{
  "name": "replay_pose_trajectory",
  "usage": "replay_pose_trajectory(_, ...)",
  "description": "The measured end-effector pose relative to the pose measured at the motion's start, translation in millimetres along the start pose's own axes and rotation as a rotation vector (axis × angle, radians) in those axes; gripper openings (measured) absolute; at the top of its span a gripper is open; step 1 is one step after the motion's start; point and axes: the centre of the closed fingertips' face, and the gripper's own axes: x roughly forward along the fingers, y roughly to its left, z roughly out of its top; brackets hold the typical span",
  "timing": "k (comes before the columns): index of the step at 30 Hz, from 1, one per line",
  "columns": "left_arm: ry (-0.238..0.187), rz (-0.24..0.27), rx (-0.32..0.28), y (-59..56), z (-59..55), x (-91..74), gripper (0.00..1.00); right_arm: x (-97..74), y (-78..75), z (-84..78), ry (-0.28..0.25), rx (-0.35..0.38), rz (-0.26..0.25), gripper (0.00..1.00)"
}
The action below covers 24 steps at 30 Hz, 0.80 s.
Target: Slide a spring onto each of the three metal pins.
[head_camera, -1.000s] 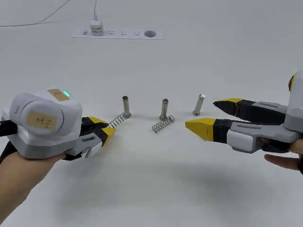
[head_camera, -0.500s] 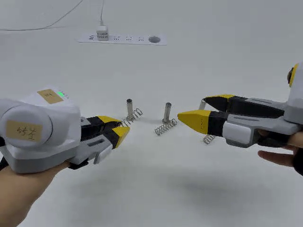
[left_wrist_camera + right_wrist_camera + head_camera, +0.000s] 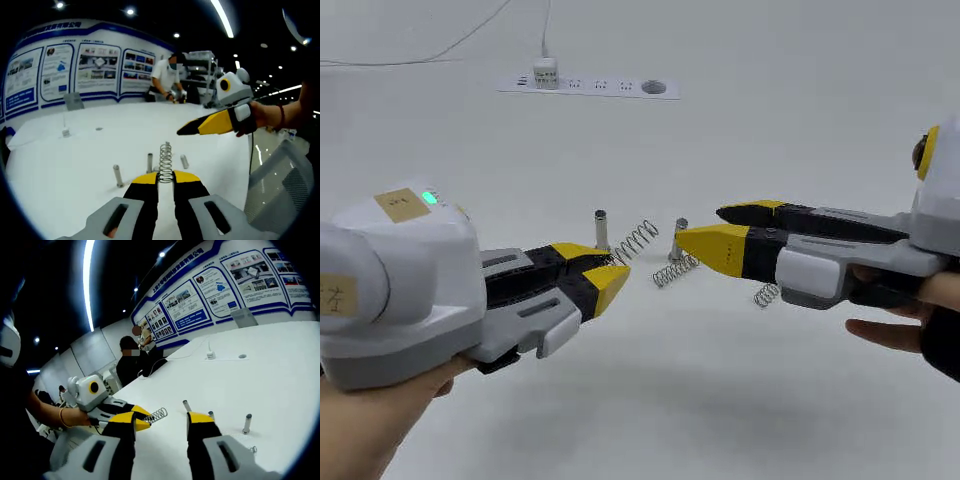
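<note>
here, left gripper [image 3: 612, 265] jaws tight on a spring [image 3: 636, 240], right gripper [image 3: 698, 225] jaws apart

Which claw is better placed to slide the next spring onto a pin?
Left. The left claw is shut on a spring raised close to a pin; the right claw is open and empty.

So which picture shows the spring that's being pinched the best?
The left gripper view: the spring stands upright, coils clear, pinched between the yellow tips of the left gripper. The head view shows it slanted and thinner; the right gripper view shows it small and sideways.
</note>
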Motion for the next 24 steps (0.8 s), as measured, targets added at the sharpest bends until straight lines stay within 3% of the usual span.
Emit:
replay_pose_trajectory(11,-0.089,-0.066,-0.044,-17.4,13.5,-4.8,0.10,5.4,9.9,0.4,-0.030,0.099,0.060,0.31)
replay_pose_trajectory(24,-0.139,-0.099,-0.052,-26.2,22.7,-7.1,0.10,9.2,17.4,2.4,-0.057,0.207,0.116,0.21)
